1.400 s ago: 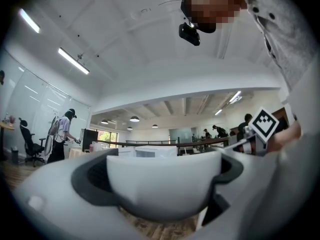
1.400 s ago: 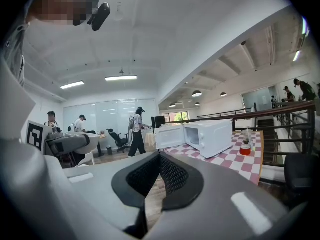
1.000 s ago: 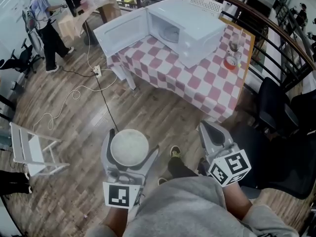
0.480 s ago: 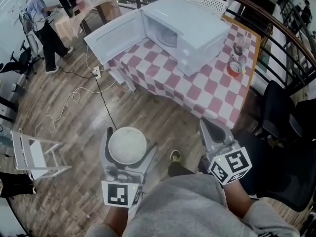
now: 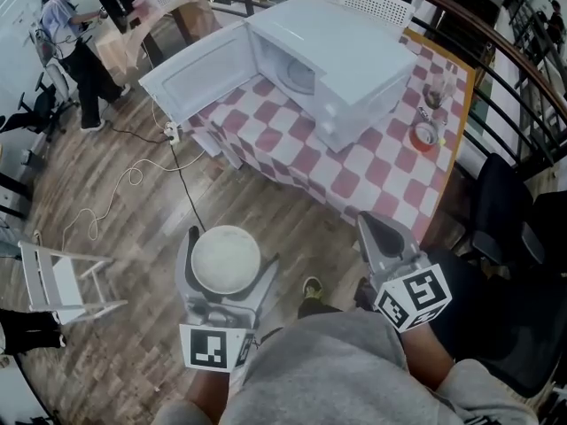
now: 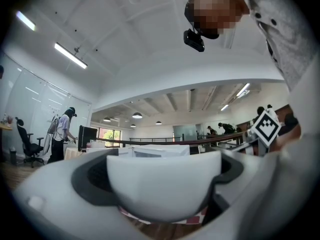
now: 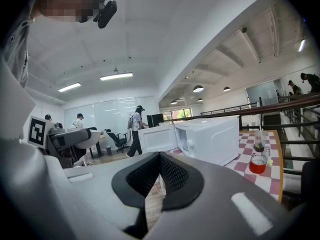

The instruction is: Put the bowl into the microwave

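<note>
A white bowl (image 5: 226, 259) sits clamped between the jaws of my left gripper (image 5: 226, 268), held over the wooden floor close to my body; in the left gripper view the bowl (image 6: 163, 181) fills the space between the jaws. The white microwave (image 5: 332, 56) stands on the checkered table (image 5: 372, 162) ahead, its door (image 5: 195, 73) swung wide to the left and its cavity empty. My right gripper (image 5: 381, 242) is shut with nothing in it, pointing toward the table's near edge. In the right gripper view the microwave (image 7: 207, 139) shows ahead.
A red cup (image 5: 425, 136) and a glass (image 5: 436, 94) stand on the table's right side. A black chair (image 5: 505, 211) is at right. A power cord (image 5: 182, 175) crosses the floor, a white folding stand (image 5: 58, 277) is at left, and a person (image 5: 71, 47) stands far left.
The table and microwave have drawn slightly nearer and shifted in the head view as I step forward. The left gripper keeps the bowl; the right stays shut.
</note>
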### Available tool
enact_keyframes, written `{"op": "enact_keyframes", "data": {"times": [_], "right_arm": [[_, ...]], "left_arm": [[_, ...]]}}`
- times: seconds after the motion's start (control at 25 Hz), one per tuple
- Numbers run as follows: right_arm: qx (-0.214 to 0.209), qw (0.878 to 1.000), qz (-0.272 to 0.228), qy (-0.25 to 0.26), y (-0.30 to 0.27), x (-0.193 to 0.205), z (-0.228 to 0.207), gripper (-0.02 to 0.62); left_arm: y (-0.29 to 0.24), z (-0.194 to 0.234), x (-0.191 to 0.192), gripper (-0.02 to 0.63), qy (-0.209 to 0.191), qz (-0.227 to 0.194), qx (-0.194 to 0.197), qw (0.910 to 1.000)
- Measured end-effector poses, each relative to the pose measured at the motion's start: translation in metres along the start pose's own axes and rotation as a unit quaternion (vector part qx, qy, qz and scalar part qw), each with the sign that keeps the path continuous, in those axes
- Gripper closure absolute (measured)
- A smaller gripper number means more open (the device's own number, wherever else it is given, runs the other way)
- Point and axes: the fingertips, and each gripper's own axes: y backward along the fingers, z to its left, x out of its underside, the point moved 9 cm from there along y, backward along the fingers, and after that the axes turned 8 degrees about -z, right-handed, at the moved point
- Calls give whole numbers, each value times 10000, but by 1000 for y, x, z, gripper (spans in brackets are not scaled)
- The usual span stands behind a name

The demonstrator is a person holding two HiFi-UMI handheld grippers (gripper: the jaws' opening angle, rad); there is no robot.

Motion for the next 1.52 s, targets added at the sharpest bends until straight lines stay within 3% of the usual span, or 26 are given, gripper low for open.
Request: {"op": "enact_keyframes", "data": {"times": [0.32, 1.08, 1.52], "right_arm": [[-125, 9999, 3, -10, -20, -2, -25, 598], [-194, 9998, -19, -11, -31, -3, -25, 598], [-147, 9998, 146, 51, -85, -4, -20, 598]], "left_arm": [[-24, -6, 5, 64, -106, 6, -22, 9999], [-37, 2, 5, 64, -63, -61, -37, 10000], [-65, 53, 19, 64, 104, 45, -99, 9999]]}}
